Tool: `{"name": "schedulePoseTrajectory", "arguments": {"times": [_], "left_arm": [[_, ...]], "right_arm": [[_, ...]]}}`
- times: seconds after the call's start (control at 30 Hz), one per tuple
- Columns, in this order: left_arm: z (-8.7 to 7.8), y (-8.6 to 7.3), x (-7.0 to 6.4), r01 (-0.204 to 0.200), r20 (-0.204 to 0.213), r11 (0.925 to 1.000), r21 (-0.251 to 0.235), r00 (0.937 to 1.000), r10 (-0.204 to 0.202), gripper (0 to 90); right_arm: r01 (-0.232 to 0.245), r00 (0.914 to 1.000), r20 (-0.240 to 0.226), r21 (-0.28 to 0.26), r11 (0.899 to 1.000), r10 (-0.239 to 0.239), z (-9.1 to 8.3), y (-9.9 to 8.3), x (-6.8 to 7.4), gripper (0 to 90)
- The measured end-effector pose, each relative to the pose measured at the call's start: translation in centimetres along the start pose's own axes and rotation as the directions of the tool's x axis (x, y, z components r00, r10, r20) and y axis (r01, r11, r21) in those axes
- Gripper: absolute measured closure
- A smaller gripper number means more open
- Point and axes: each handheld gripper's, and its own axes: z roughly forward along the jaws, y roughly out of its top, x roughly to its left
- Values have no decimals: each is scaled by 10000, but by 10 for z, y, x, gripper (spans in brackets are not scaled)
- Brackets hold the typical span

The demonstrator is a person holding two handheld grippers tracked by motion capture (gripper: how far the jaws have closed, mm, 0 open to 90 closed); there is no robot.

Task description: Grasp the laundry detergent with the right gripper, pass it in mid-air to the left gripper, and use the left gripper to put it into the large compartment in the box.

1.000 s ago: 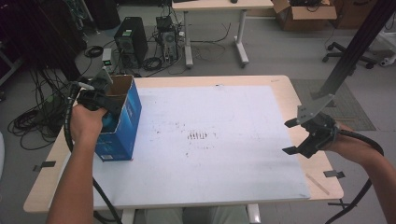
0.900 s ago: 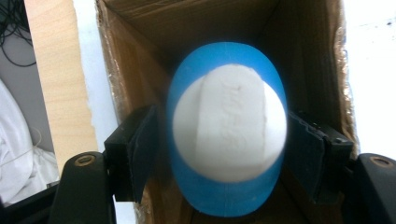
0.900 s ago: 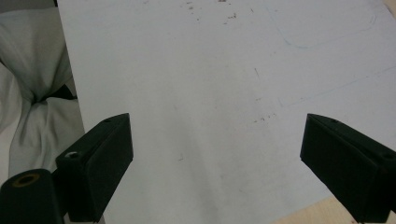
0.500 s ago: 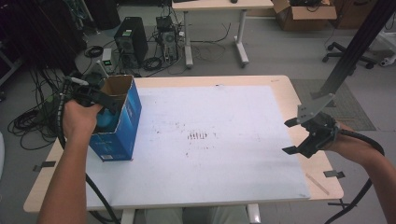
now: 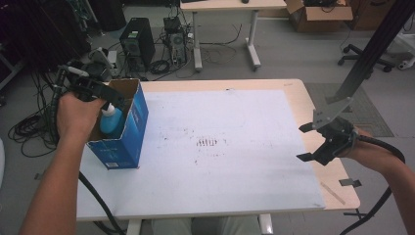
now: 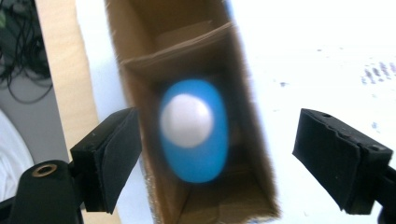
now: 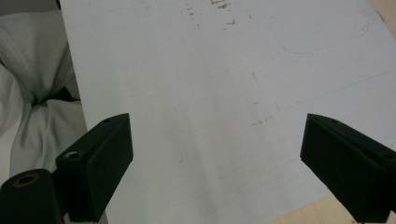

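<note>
My left gripper (image 6: 215, 154) has drifted back from the box's near side to hang above the open top of the blue box (image 5: 128, 131), near the table's left edge; a moment ago my hand sat lower against the carton's front wall, and now it is raised and pulled toward the far-left corner. The jaws stand wide apart, straddling the cardboard opening, with nothing between them. The blue bottle (image 6: 195, 130) with its white cap sits down inside the box, upright as far as I can judge, so I take it that the bottle is in place and my hand is free, or else I am lined up to reach in for it; the pictures alone do not settle which. My right gripper (image 5: 313, 142) waits well apart at the right edge of the white sheet (image 5: 235, 147), jaws spread wide and empty, apparently unmoved. From the high view my own hand (image 5: 78, 115) covers most of the left gripper, and only the bottle's cap and shoulder (image 5: 111, 120) peek over the box's rim. In the left gripper view the bottle is blurred, so its label and exact lean are beyond me, and the box's bottom is lost in shadow.
</note>
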Motion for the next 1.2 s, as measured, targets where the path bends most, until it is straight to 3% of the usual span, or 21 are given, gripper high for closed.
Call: {"name": "schedulePoseTrajectory", "arguments": {"times": [0.1,0.13,0.23,0.4,0.5,0.53,0.77,0.97,1.2], "left_arm": [[-11,5,-14,-523,268,9985,-184,9982,528,133],[-11,5,-14,-523,268,9985,-184,9982,528,123],[-17,9,-26,-761,781,9966,-328,9939,785,104],[-27,14,-48,-1498,817,9871,-560,9847,1540,90],[-33,18,-62,-1951,905,9782,-707,9754,2011,82],[-33,18,-62,-1951,905,9782,-707,9754,2011,80],[-36,21,-82,-2727,1060,9583,-853,9539,2808,68],[-38,22,-97,-3157,1150,9438,-975,9384,3258,66],[-41,20,-119,-3992,1192,9080,-1270,9027,4135,72]], "right_arm": [[8,10000,0,29,10000,-8,0,1,1,90],[8,10000,0,29,10000,-8,0,1,1,90],[28,10000,-7,2,10000,-28,-1,3,2,90],[41,10000,16,18,10000,-41,-2,3,2,90],[10,10000,28,4,10000,-10,-3,3,3,90],[10,10000,28,4,10000,-10,-3,3,3,90],[-16,10000,35,-11,10000,16,-4,2,3,90],[-18,10000,24,-22,10000,19,-4,3,3,89],[-4,10000,-7,23,10000,4,-2,6,3,88]]}}
